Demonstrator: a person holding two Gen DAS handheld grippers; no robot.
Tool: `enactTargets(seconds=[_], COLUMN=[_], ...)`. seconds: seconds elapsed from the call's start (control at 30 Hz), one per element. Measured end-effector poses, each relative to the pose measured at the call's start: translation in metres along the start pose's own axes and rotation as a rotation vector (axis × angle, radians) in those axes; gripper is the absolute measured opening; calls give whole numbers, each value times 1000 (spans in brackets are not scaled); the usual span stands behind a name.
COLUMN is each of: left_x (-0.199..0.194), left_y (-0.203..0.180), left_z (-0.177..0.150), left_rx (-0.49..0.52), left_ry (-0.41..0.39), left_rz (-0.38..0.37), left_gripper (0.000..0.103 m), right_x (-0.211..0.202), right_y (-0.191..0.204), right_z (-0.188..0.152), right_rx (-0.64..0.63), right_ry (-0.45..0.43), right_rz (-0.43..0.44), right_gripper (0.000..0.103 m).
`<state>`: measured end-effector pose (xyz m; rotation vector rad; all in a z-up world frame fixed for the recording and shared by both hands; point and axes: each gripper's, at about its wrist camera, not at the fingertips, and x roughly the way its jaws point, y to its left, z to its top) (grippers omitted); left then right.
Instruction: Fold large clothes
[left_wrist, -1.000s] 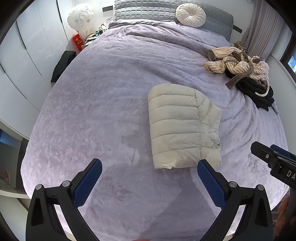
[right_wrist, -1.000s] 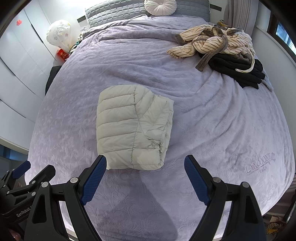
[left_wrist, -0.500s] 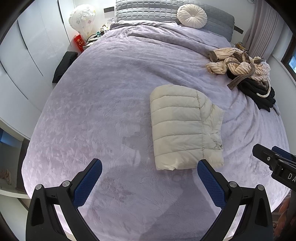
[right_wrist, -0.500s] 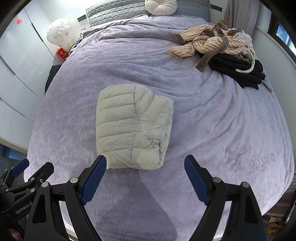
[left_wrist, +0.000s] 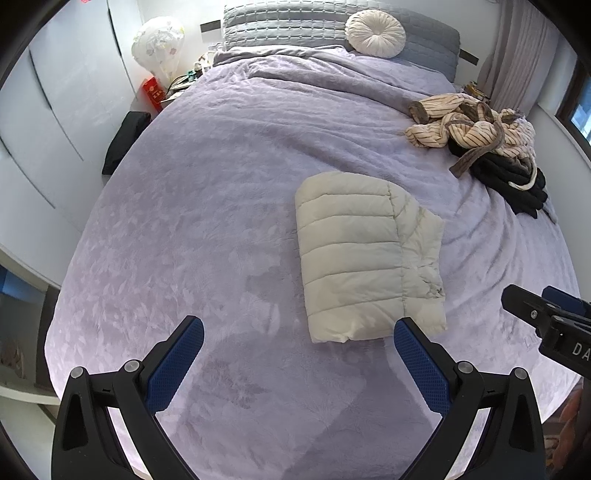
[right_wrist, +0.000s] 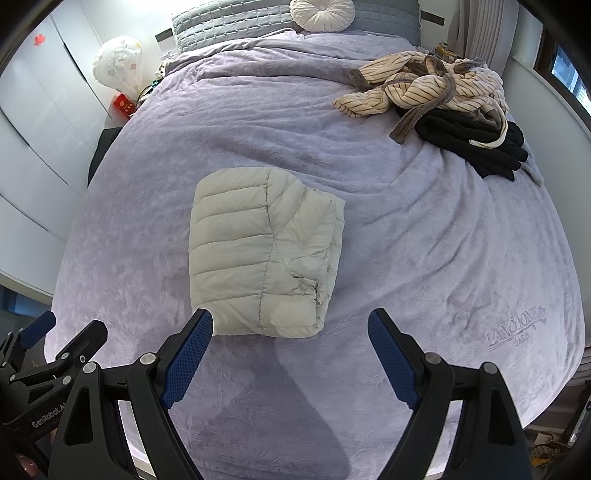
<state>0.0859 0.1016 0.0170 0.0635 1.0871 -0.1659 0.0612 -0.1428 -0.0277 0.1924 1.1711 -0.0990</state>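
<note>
Right wrist view: folded puffer jacket (right_wrist: 262, 254) flat on bed (right_wrist: 424, 240), long axis toward headboard; both grippers spread, empty.

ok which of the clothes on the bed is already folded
The cream puffer jacket, a neat flat rectangle mid-bed. The striped garment and black garment lie crumpled together in a heap near the far right edge.

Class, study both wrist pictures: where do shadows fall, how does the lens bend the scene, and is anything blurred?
Left wrist view: the bed bulges into a dome, black vignette fills the corners, and a soft shadow lies between the left gripper fingers. Right wrist view: same barrel distortion; a dark shadow runs below the folded puffer jacket between the right gripper fingers. Both are sharp, daylight even.
</note>
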Motion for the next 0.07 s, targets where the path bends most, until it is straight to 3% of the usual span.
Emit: enactTargets(seconds=[0.07], left_x=[0], left_y=[-1], left_z=[1], left_rx=[3], left_ry=[0], left_rz=[-4], left_gripper=[103], right_x=[0], right_y=[0], right_z=[0], right_rx=[2], right_ry=[1], right_rz=[0], right_gripper=[88])
